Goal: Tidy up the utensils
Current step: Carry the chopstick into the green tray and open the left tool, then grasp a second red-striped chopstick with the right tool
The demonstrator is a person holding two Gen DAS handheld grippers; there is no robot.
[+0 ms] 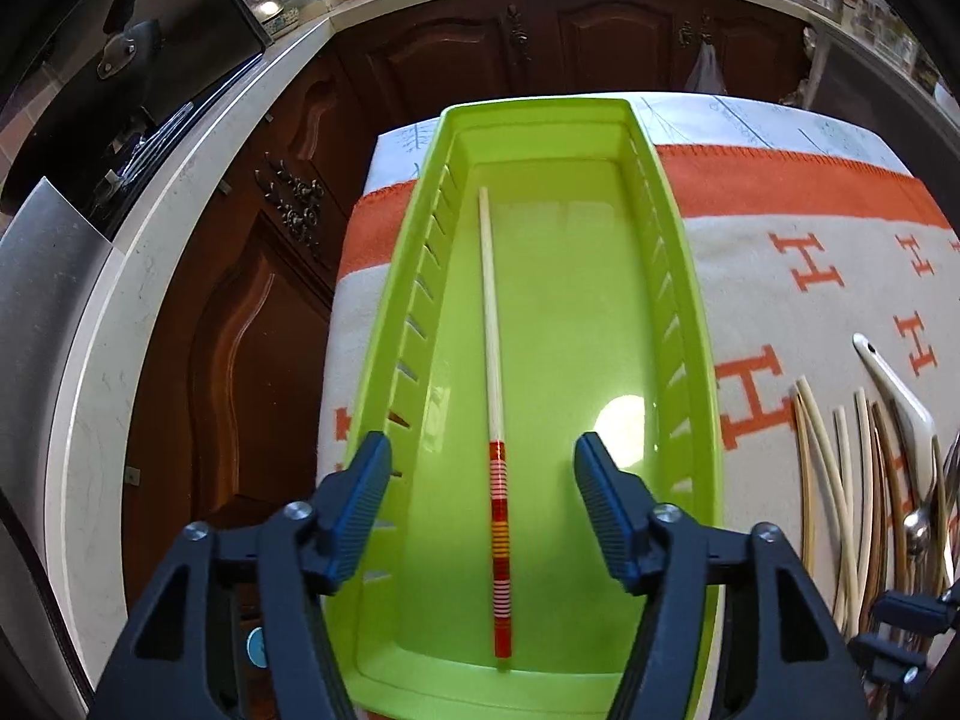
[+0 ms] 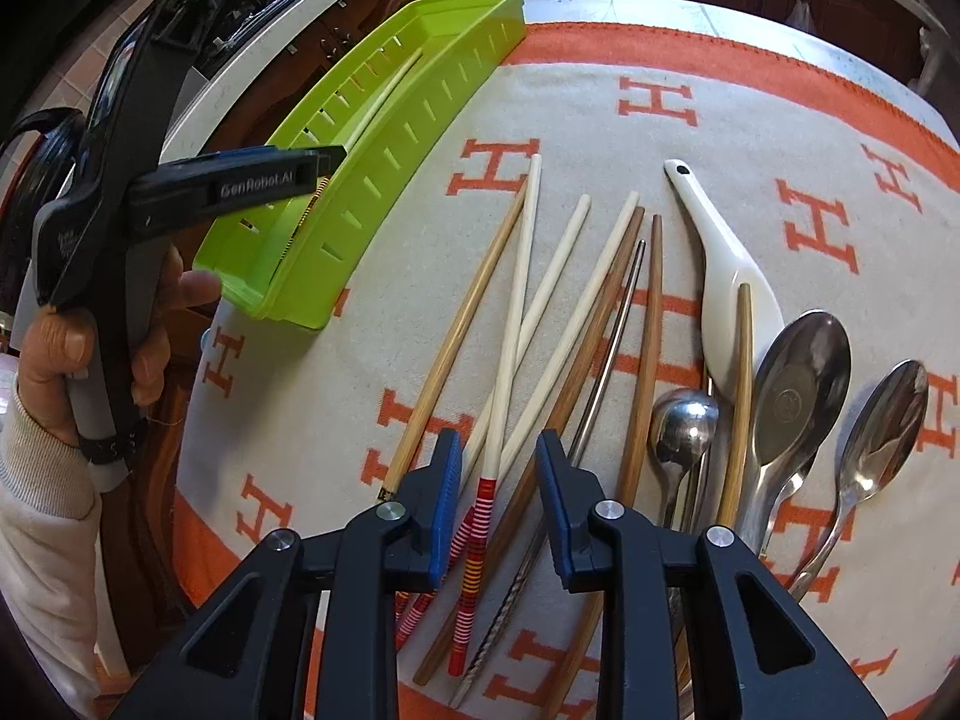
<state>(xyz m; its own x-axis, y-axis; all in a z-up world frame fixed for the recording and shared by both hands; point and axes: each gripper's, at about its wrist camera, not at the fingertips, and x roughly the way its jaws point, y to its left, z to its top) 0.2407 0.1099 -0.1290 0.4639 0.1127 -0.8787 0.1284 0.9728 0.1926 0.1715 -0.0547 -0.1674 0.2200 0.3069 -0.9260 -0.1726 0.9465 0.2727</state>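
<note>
Surface (image 2: pixel 600 120): covered by an orange-and-cream cloth, filling most of the right wrist view. Green tray (image 1: pixel 690 276) runs up the middle of the left wrist view; in the right wrist view it sits upper left, well apart from the loose utensils.

Utensil heap (image 2: pixel 600 360): lower centre to lower right of the right wrist view. Spoons and a white ladle (image 2: pixel 720 276) lie on the right side, chopsticks fanned to the left of them.

Tray contents: one banded chopstick (image 1: pixel 495 360), lying free on the tray floor, long axis parallel to the tray's long walls, banded end toward the bottom of the frame.

Left gripper (image 1: pixel 483 510): my fingers stand spread either side of that stick with clear gaps, touching nothing. I read this as a finished drop.

Right gripper (image 2: pixel 498 516): fingers part-open, straddling the matching banded chopstick (image 2: pixel 480 540) in the heap. Pads not seen pressing on it, so I call it not yet gripped.

Key relation: this stick's long axis runs nearly straight up the frame, tip toward upper centre, banded end at the bottom. It passes between my fingers, crossways to their closing direction, which suits a pinch. A second banded end lies just left of it, and a wooden stick crosses close on the right; I judge a double pick the main risk. The right hand is plainly the nearer.
</note>
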